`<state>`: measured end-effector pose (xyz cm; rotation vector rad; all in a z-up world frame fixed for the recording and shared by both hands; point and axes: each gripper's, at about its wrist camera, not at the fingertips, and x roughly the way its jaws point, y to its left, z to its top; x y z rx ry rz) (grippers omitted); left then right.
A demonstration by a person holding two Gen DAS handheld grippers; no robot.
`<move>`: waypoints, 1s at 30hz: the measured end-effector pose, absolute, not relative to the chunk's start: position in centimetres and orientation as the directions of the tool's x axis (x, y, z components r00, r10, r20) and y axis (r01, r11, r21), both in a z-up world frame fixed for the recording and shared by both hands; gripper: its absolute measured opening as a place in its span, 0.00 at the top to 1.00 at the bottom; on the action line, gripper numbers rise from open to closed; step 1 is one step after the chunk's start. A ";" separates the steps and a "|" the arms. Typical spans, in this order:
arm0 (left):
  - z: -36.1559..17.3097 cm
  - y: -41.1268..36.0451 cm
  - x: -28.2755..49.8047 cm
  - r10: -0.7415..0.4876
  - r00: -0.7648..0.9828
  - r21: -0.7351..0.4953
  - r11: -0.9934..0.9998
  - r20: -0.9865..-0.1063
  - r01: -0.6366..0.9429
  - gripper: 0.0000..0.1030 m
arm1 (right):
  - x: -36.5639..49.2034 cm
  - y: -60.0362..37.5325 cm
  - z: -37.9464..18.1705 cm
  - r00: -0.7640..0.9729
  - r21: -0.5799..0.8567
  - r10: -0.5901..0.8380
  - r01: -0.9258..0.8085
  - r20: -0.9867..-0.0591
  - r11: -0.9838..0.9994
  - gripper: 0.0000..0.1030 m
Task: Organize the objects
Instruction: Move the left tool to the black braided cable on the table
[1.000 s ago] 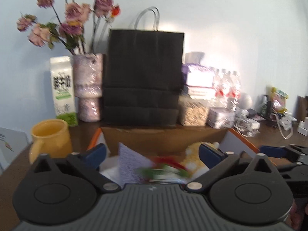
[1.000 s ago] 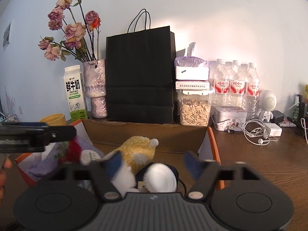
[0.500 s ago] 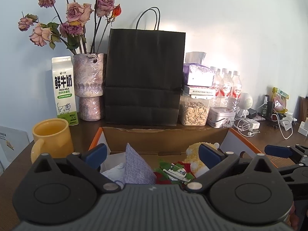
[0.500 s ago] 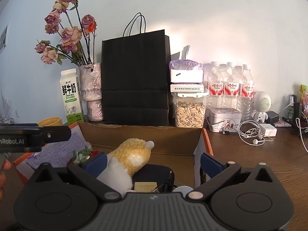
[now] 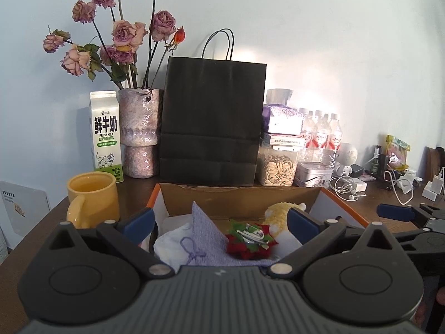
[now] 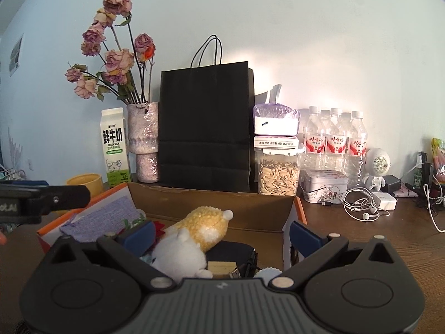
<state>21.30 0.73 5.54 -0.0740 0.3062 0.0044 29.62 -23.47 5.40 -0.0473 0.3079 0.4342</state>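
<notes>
— Left wrist view: where are your grippers?
— My left gripper [image 5: 219, 222] hangs wide open and empty above the cardboard box [image 5: 239, 199]; the purple pouch [image 5: 207, 239] lies inside it.
— And the right?
— My right gripper [image 6: 219, 232], equally spread and empty, is over the box's plush toy [image 6: 194, 236].

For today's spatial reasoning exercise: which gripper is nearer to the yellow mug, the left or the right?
Left. The left gripper hangs over the box's left part, with the yellow mug just beyond its left finger. The right gripper is over the box's right part, farther from it.
</notes>
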 end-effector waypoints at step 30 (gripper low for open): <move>-0.2 -0.5 11.5 -0.044 0.770 0.021 0.997 -0.636 0.074 0.00 | 19.7 -26.7 1.7 0.807 0.004 0.418 -0.458 -0.416 0.889 0.00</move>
